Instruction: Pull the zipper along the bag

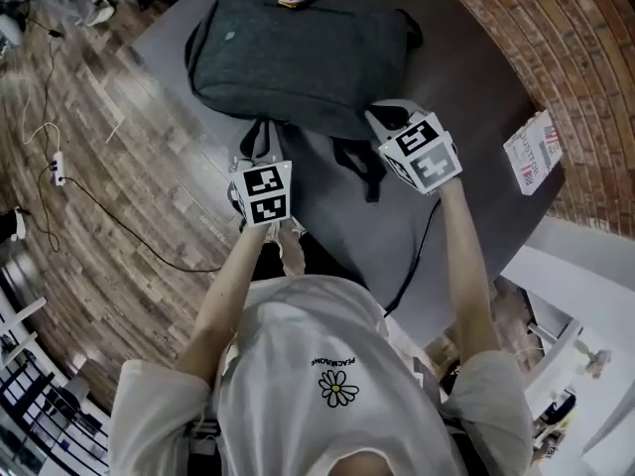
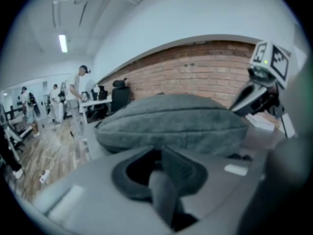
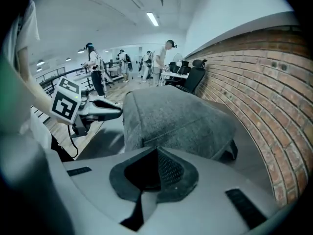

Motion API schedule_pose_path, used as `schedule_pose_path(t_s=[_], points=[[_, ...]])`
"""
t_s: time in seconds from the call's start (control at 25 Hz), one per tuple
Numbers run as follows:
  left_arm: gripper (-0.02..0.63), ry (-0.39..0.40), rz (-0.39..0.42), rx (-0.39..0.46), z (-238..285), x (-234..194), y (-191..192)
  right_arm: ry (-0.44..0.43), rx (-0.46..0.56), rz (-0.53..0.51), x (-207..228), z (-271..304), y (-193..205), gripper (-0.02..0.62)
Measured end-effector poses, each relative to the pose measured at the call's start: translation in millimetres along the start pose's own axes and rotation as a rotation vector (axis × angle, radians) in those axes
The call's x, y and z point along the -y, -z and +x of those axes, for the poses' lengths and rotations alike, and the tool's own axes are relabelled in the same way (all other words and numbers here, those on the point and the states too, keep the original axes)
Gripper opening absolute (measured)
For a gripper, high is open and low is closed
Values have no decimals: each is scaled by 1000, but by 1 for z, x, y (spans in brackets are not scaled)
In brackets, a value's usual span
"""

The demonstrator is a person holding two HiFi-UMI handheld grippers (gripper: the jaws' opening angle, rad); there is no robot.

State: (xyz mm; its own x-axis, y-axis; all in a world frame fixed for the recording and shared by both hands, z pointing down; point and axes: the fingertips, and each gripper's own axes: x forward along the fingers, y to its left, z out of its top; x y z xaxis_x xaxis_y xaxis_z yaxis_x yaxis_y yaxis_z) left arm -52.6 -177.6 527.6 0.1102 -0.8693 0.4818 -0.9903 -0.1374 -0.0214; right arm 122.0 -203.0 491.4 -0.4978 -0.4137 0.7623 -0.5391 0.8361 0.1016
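Observation:
A dark grey backpack (image 1: 298, 53) lies flat on the round dark table (image 1: 466, 77), its black straps (image 1: 357, 162) trailing toward me. A small orange tag (image 1: 297, 0) sits at its far edge. I cannot pick out the zipper pull. My left gripper (image 1: 256, 159) hovers at the bag's near left corner beside a strap, jaws slightly open with nothing between them; the backpack (image 2: 171, 119) lies just ahead of it. My right gripper (image 1: 380, 119) is shut and empty, its tip at the bag's near right edge. In its own view, a seam runs across the backpack (image 3: 171, 116).
A white printed box (image 1: 533, 152) lies near the table's right edge. A brick wall (image 1: 566, 28) runs along the right. A power strip and cable (image 1: 58, 167) lie on the wooden floor at left. Several people (image 3: 93, 65) stand far off in the room.

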Motion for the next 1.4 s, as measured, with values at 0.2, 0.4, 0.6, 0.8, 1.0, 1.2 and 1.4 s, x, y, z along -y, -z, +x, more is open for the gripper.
schedule_pose_path(t_s=[0.2, 0.4, 0.6, 0.8, 1.0, 1.2, 1.4], points=[[144, 55, 58, -20, -9, -11, 19, 48, 17, 4, -20, 10, -10, -3], [169, 102, 108, -26, 3, 20, 24, 61, 18, 55, -18, 9, -9, -3], [175, 33, 129, -20, 16, 25, 17, 90, 16, 68, -19, 9, -9, -3], [139, -15, 112, -17, 13, 27, 21, 99, 20, 78, -18, 9, -9, -3], [98, -74, 73, -43, 20, 21, 28, 102, 24, 88, -17, 9, -8, -3], [101, -72, 64, -43, 24, 20, 27, 107, 25, 91, -18, 9, -8, -3], [94, -118, 57, -20, 25, 22, 27, 118, 26, 90, -17, 8, -7, -3]])
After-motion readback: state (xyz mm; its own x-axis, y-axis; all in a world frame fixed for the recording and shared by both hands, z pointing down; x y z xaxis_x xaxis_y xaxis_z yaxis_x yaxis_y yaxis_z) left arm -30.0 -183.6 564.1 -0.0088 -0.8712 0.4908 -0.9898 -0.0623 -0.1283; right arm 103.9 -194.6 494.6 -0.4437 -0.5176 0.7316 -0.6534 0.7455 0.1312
